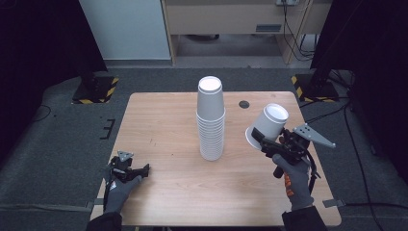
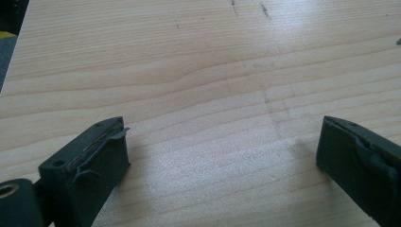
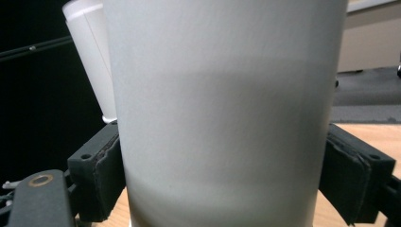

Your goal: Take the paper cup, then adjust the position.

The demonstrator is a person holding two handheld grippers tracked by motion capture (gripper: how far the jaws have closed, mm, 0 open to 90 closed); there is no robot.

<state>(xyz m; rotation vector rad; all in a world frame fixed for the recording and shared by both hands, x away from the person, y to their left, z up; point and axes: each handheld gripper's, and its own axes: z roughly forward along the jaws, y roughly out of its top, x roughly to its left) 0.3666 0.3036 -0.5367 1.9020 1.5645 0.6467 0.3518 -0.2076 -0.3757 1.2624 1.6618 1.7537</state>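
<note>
Left side of the light wooden table (image 1: 163, 187): the left gripper (image 1: 140, 170), black, held in a grey-gloved left hand (image 1: 120, 188), sits low at the near-left corner. In the left gripper view its jaws stand spread wide with bare wood grain between them; nothing is held. Faint dark scuff marks (image 2: 248, 8) show on the wood farther ahead.

Centre: a tall stack of white foam cups (image 1: 210, 120), nested upside down, stands upright on the table, well apart from both grippers. A small dark round hole (image 1: 244, 104) lies in the tabletop just right of the stack, toward the far edge.

Right side: the right gripper (image 1: 261, 139), black with a grey three-cornered plate on top, is held in a grey-gloved right hand (image 1: 293, 175) with orange marking. It pinches a single white foam cup (image 1: 267, 125), lifted clear of the table and tilted, base pointing up and away, rim toward the gripper. In the right gripper view the jaws press on either side of the cup's wall (image 3: 227, 118); the stack shows behind it at upper left.
</note>
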